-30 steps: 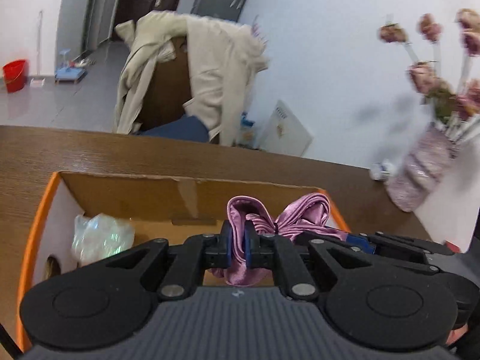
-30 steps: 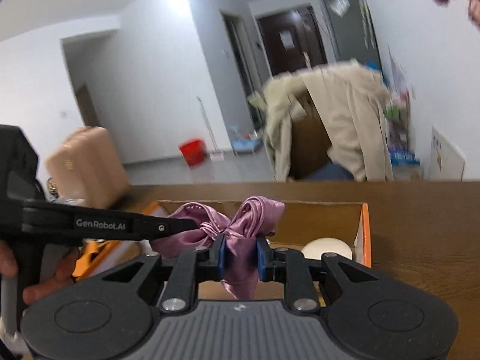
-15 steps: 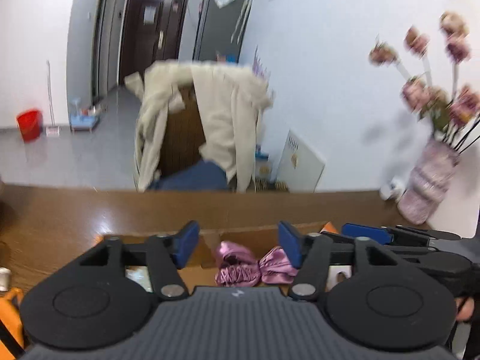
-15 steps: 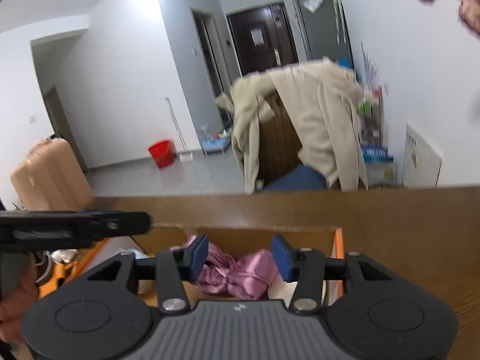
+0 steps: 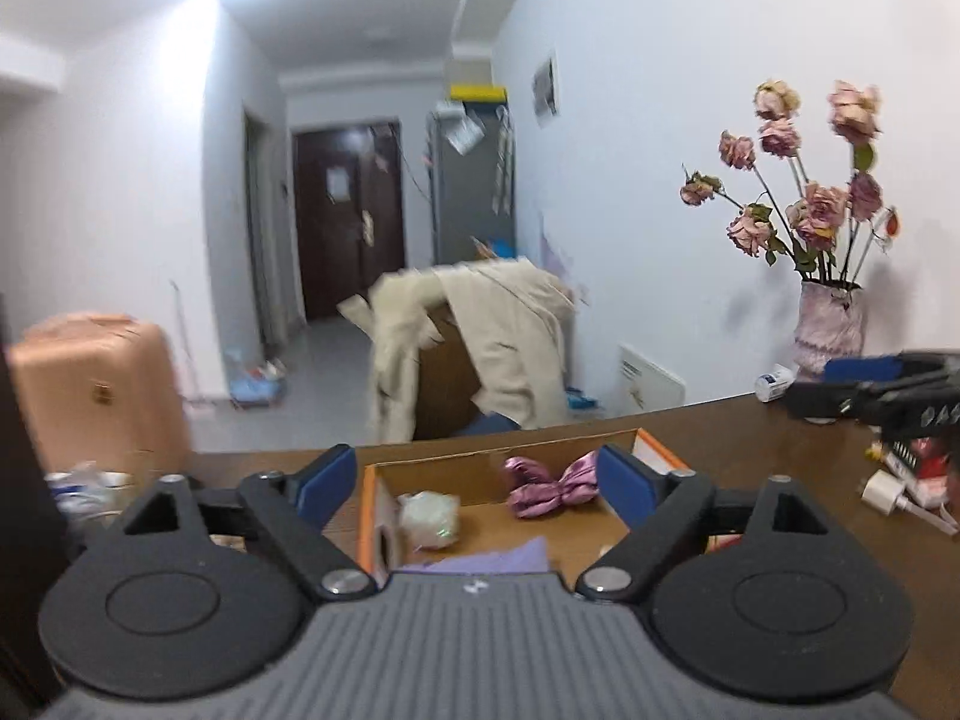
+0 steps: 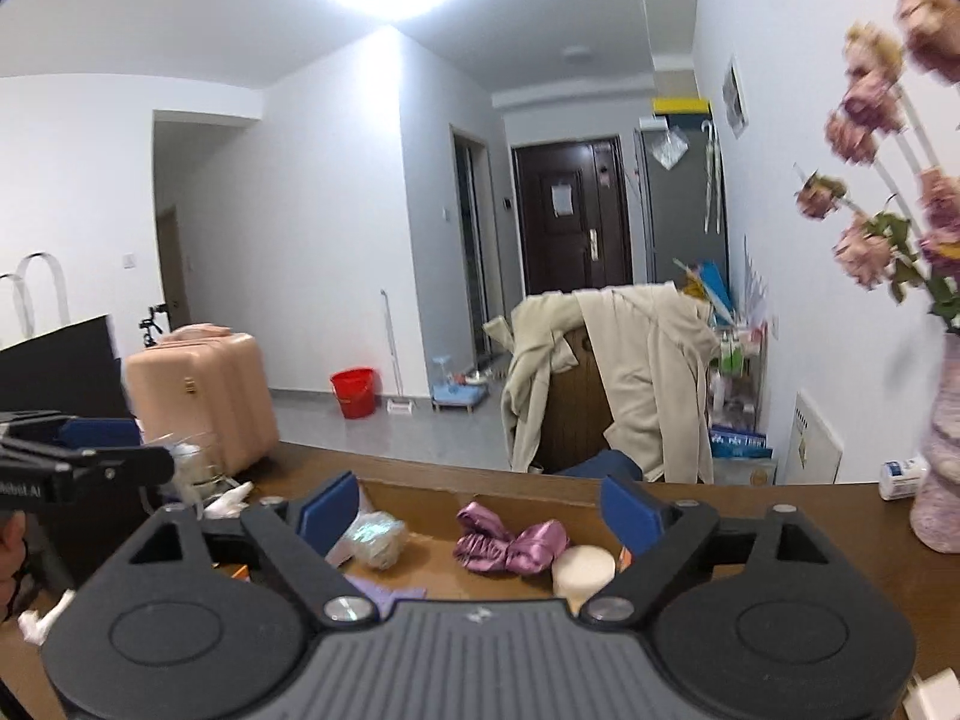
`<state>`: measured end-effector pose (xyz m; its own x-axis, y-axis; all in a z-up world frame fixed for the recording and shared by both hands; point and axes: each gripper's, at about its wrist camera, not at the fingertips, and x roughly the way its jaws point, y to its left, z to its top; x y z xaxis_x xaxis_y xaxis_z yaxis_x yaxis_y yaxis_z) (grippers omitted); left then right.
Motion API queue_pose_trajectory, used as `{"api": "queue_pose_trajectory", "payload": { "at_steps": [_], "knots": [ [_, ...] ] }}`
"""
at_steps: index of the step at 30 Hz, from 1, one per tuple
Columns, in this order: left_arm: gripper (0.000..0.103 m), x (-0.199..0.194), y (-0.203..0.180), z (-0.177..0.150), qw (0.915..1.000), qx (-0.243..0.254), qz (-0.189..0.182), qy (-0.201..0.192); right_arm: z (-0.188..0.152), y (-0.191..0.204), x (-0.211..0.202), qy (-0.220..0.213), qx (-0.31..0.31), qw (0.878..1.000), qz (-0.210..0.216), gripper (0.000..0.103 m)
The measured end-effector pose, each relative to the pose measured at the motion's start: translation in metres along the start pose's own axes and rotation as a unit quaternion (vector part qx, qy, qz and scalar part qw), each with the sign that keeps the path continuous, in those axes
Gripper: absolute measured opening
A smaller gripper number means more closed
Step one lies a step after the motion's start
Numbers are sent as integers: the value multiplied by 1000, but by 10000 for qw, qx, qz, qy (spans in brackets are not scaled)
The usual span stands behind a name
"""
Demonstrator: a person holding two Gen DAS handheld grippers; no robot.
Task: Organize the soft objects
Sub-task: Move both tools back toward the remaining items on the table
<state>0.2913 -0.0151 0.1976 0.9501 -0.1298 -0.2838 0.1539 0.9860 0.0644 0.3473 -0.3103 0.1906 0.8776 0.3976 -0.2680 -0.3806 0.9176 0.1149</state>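
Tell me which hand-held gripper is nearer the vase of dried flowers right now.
Right. The right hand-held gripper has the vase close on its right. The left hand-held gripper is farther from it, with the right one between them.

We see brown wood table [image 5: 750,438]. On it: open cardboard box [image 5: 367,516] with orange rim, mid-table; pink vase [image 5: 829,324] at far right by wall, small white bottle [image 5: 774,381] just beside it; white charger [image 5: 887,489] and blurred red packets near right edge; crumpled plastic clutter [image 6: 198,474] at left.
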Motion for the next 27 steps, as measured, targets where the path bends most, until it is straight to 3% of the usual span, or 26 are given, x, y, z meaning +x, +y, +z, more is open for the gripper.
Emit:
{"api": "queue_pose_trajectory", "payload": {
  "at_steps": [7, 12, 14, 18, 22, 27],
  "knots": [
    [100, -86, -14, -72, 9989, -461, 78, -60, -59, 20, -85, 58, -208, 9995, 222, 92],
    [102, -114, -25, -114, 9977, -649, 121, 175, -102, 27, -123, 157, -291, 9992, 237, 94],
    [102, -112, -30, -126, 9972, -641, 110, 362, -118, 26, -130, 293, -207, 9992, 173, 100],
    [102, -102, -35, -135, 9963, -588, 167, 607, -141, 21, -138, 498, -146, 9986, 42, 100],
    [101, -88, -38, -133, 9966, -545, 123, 612, -145, 9, -137, 527, 50, 9986, -70, 100],
    [88, -55, -38, -139, 9957, -435, 131, 805, -142, -5, -113, 625, 205, 9977, -173, 98]
  ]
}}
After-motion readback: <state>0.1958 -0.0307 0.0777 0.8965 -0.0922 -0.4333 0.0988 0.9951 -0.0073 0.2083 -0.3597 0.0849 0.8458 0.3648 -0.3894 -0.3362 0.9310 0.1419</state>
